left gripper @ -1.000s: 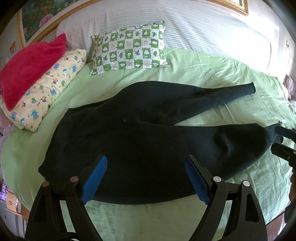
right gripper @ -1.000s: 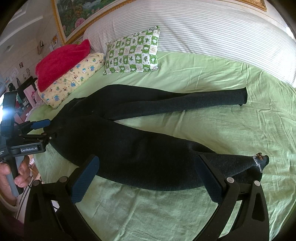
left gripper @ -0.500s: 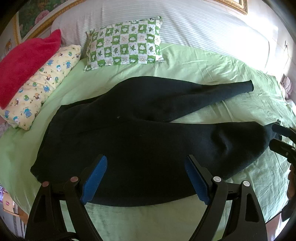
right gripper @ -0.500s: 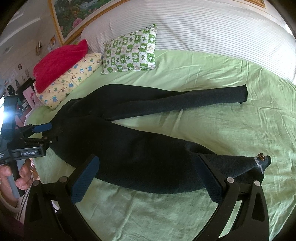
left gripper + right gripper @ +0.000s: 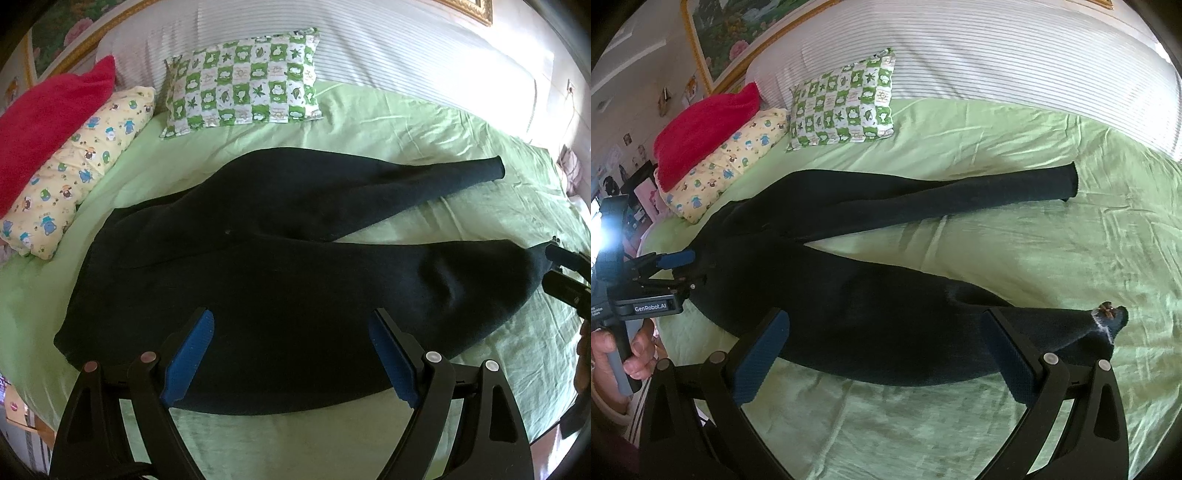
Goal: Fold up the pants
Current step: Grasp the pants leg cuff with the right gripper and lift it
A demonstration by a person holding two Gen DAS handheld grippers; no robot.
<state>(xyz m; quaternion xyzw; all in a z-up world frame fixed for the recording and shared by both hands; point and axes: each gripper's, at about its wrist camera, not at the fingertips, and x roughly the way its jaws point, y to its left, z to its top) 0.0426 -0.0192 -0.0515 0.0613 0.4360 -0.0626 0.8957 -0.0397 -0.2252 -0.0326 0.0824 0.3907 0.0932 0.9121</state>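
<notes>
Two open tools, left tool (image 5: 291,354) near the waist and right tool (image 5: 886,358) near the cuff of the dark pants (image 5: 871,295) spread on the bed (image 5: 1052,251): pinch both ends together, then lift evenly.

You are working in a home bedroom: you are looking across a bed (image 5: 1015,229) covered in a green sheet, with a green-checked pillow (image 5: 846,99), a yellow cartoon-print pillow (image 5: 727,166) and a red blanket (image 5: 705,129) piled at its head. A gold-framed floral painting (image 5: 738,26) is hanging on the wall behind.
</notes>
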